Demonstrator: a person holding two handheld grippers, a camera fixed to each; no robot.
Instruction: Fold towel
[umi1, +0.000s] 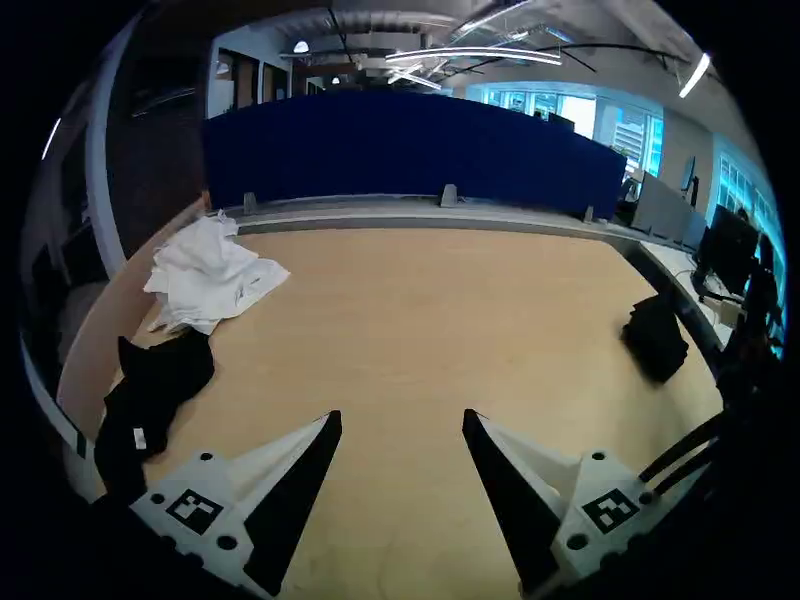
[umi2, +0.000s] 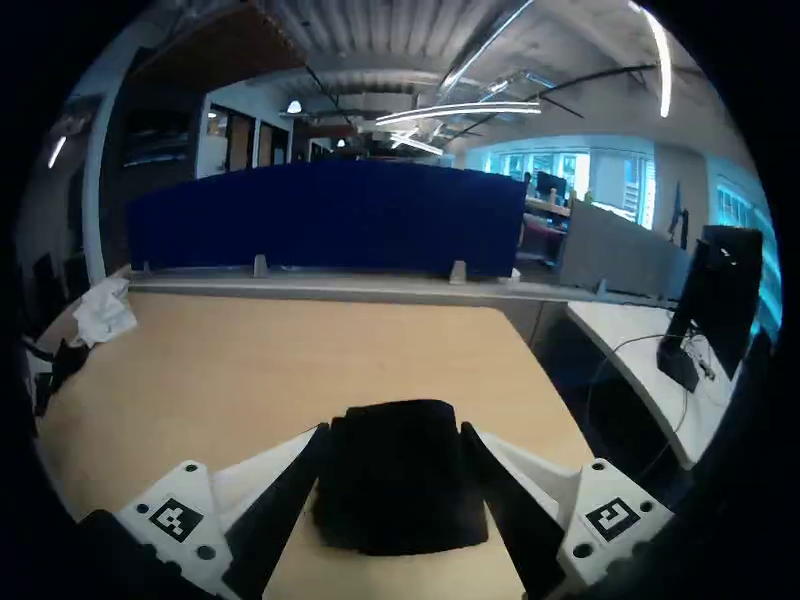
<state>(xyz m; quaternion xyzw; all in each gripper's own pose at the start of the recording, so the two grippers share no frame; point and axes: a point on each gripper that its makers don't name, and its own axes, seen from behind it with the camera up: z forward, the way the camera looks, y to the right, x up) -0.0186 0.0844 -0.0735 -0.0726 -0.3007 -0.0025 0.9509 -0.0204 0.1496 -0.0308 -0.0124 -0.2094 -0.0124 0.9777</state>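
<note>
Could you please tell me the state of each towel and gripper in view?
White towel: crumpled, unfolded.
Black cloth: rumpled, unfolded.
Black towel: folded, lying flat.
Left gripper: open, empty.
Right gripper: open, fingers either side of the Black towel.

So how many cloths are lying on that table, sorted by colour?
White: 1, the white towel pile
Black: 2, the crumpled black cloth and the folded black cloth
Total: 3
</note>
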